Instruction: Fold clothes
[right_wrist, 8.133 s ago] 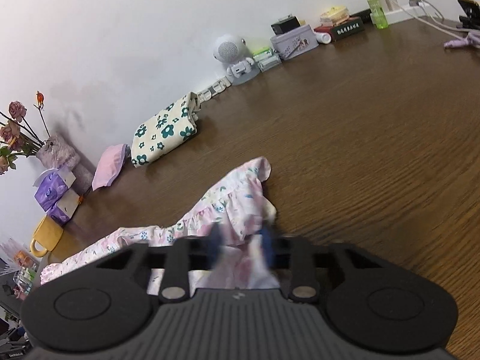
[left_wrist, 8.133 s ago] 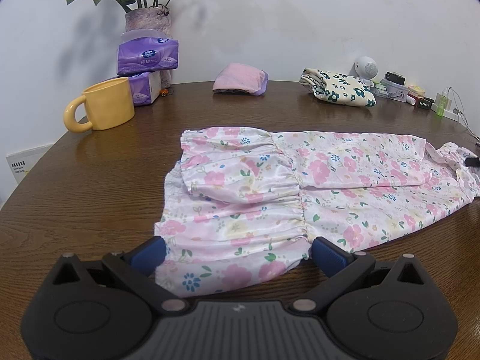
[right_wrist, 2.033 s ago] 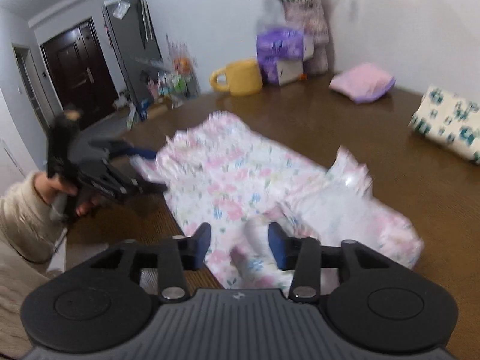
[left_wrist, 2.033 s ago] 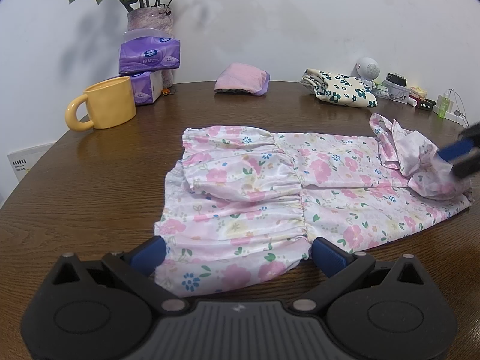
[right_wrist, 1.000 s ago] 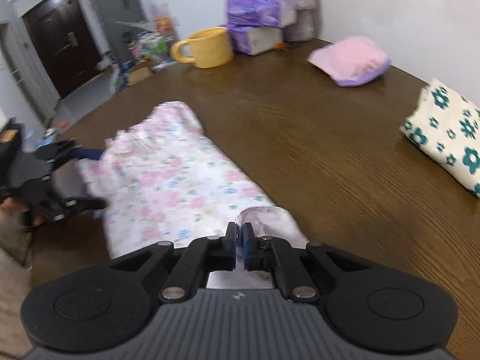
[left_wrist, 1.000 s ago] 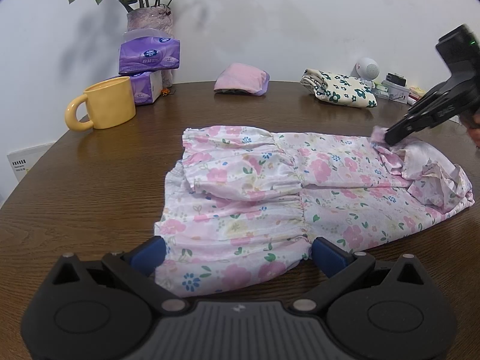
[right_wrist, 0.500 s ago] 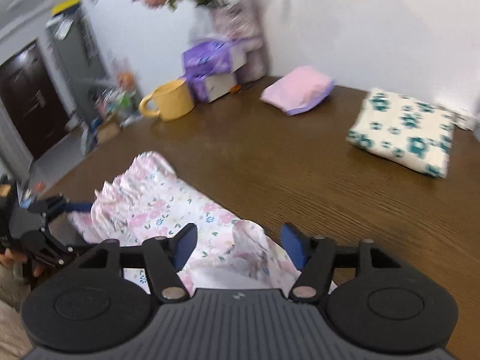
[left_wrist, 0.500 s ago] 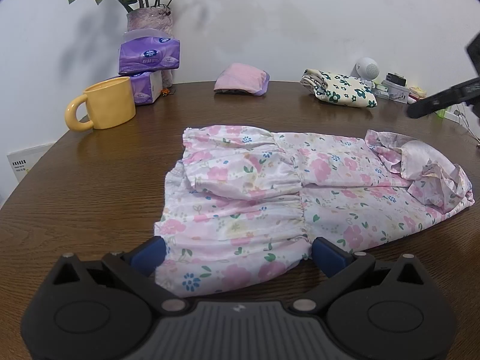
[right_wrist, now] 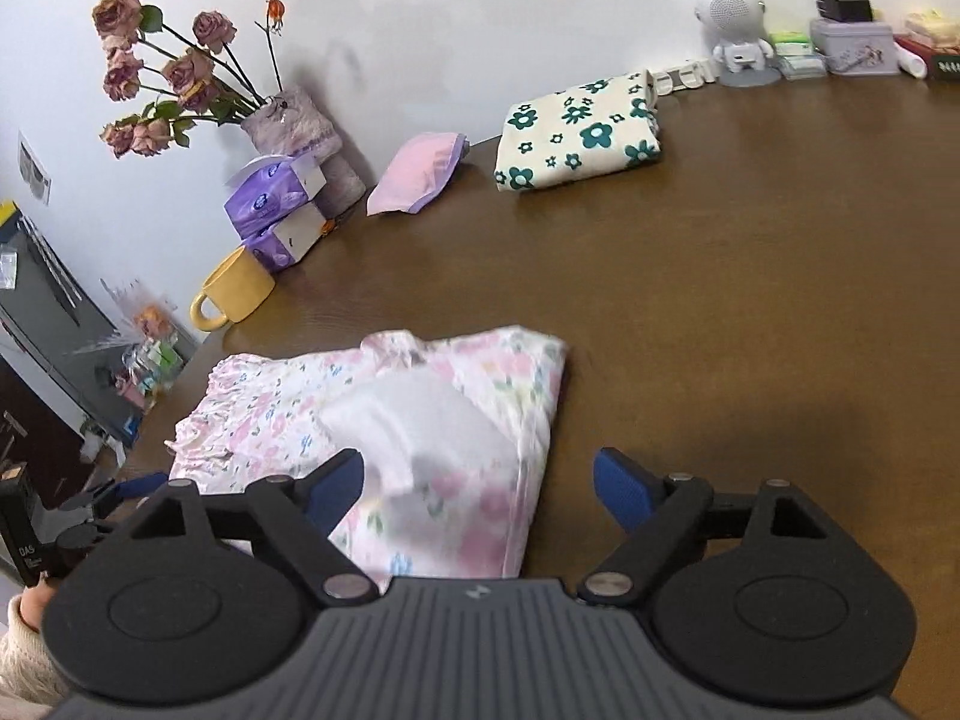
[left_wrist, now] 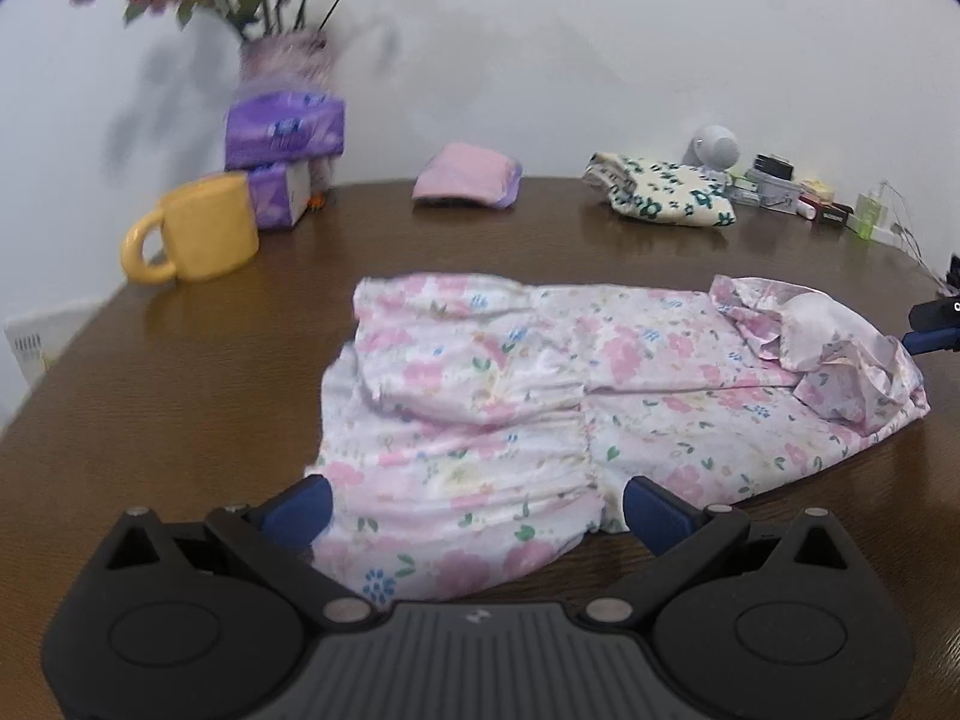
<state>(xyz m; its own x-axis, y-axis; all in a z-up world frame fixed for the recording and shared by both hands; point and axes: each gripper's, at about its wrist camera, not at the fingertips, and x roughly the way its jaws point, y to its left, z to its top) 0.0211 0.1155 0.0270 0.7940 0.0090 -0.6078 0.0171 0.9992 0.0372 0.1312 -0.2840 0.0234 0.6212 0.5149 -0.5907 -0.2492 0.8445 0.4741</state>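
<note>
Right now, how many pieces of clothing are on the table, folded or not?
3. The pink floral dress lies spread at the near edge, the folded pink garment sits by the wall near the tissue packs, and the folded green-flowered garment lies beside it.

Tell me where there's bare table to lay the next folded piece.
Bare wood lies right of the pink floral dress, between it and the green-flowered folded cloth. A smaller patch sits between the yellow mug and the dress. The wall edge is crowded: tissue packs, pink pouch, speaker, small boxes.
</note>
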